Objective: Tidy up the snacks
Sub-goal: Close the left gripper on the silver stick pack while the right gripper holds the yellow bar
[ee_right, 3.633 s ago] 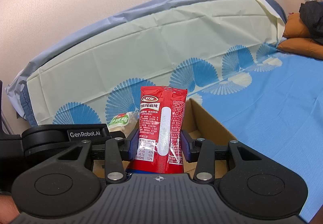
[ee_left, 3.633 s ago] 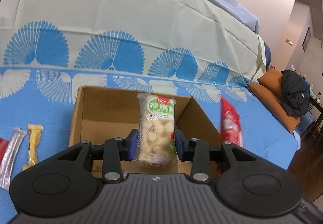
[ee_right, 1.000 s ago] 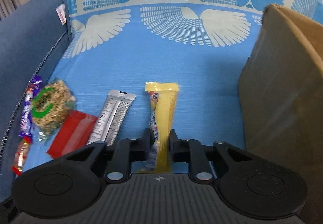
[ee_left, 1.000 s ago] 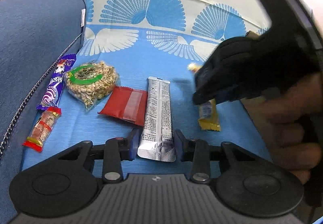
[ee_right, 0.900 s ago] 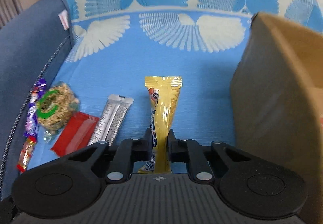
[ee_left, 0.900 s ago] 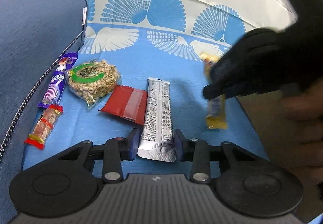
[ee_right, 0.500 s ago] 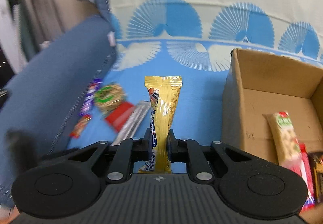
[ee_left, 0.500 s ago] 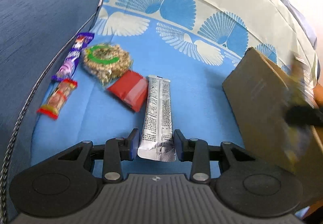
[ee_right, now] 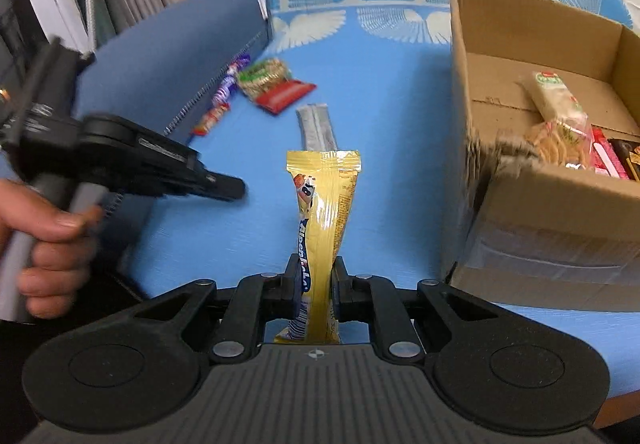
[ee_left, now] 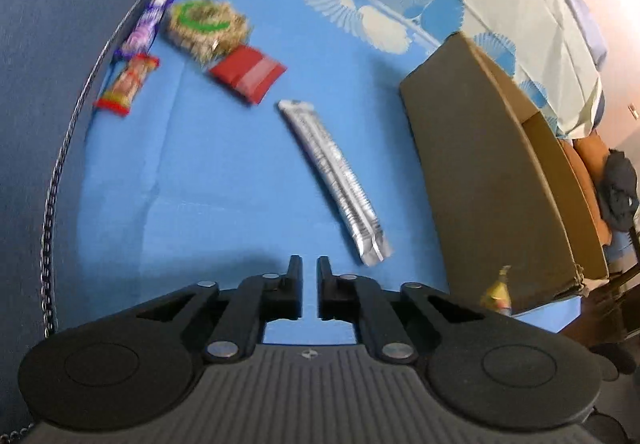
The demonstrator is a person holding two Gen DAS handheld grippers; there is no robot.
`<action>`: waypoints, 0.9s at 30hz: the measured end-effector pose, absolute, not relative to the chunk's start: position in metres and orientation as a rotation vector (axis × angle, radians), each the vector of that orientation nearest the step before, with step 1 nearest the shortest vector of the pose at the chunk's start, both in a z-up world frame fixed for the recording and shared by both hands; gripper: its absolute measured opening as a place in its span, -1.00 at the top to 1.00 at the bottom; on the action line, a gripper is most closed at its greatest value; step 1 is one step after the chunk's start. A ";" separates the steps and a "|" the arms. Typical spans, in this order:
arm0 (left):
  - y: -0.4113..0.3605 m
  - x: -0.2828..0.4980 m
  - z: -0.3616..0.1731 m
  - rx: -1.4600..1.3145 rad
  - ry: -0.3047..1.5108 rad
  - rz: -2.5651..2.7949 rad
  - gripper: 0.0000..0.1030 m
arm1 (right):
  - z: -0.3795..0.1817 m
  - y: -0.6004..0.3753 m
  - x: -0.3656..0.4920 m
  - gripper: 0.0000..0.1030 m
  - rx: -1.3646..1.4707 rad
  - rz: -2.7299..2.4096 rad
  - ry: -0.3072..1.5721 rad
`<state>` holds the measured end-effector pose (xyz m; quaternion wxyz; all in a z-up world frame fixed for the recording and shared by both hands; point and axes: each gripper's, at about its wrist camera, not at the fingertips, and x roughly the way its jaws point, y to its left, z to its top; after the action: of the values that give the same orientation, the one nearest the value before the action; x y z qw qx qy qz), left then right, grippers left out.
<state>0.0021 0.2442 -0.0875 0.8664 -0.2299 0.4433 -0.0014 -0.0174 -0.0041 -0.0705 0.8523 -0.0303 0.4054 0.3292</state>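
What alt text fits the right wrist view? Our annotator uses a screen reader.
The right gripper pinches a yellow snack stick upright above a blue cloth, beside an open cardboard box holding snacks. At left, a hand holds the left gripper.

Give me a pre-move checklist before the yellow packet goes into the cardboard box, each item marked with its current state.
1. Right gripper clamped on the yellow packet: ok, jaws pinch its lower part.
2. Cardboard box open on top: ok, snacks already lie inside.
3. Free room in the box: ok, bare cardboard floor shows at the back.
4. Left gripper holding a snack: not ok, its jaws have just been closing with nothing between them; the silver packet lies on the blue cloth.
5. Left gripper clear of the path to the box: ok, it sits on the far side of the packet.
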 end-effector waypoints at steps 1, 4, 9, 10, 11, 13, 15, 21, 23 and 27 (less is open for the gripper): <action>0.240 0.002 -0.085 -0.452 0.908 0.007 0.65 | -0.074 -0.004 -0.016 0.72 -0.063 0.684 0.859; 0.220 0.013 -0.081 -0.352 0.885 0.019 0.05 | -0.086 -0.003 -0.014 0.72 -0.068 0.677 0.891; 0.198 0.051 -0.094 -0.309 0.865 0.091 -0.38 | -0.099 0.003 -0.009 0.72 -0.078 0.652 0.924; 0.194 0.060 -0.098 -0.305 0.864 0.116 -0.45 | -0.099 0.004 -0.009 0.71 -0.087 0.646 0.922; 0.191 0.067 -0.100 -0.303 0.861 0.140 -0.53 | -0.099 0.005 -0.009 0.71 -0.102 0.639 0.918; 0.185 0.082 -0.106 -0.299 0.866 0.163 -0.58 | -0.101 0.006 -0.008 0.69 -0.123 0.629 0.918; 0.179 0.093 -0.112 -0.264 0.888 0.175 -0.58 | -0.103 0.006 -0.006 0.65 -0.128 0.622 0.929; 0.163 0.094 -0.113 0.007 0.940 0.165 0.29 | -0.102 0.005 -0.004 0.59 -0.145 0.641 0.927; 0.171 0.085 -0.108 0.023 0.976 0.138 0.38 | -0.101 0.006 -0.003 0.49 -0.133 0.642 0.931; 0.199 0.061 -0.099 -0.031 1.045 0.103 0.43 | -0.100 0.007 -0.001 0.45 -0.128 0.638 0.930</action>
<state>0.0611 0.1990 -0.0993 0.8653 -0.0150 0.4986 0.0493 -0.0013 0.0070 -0.0999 0.8433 -0.0607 0.4403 0.3020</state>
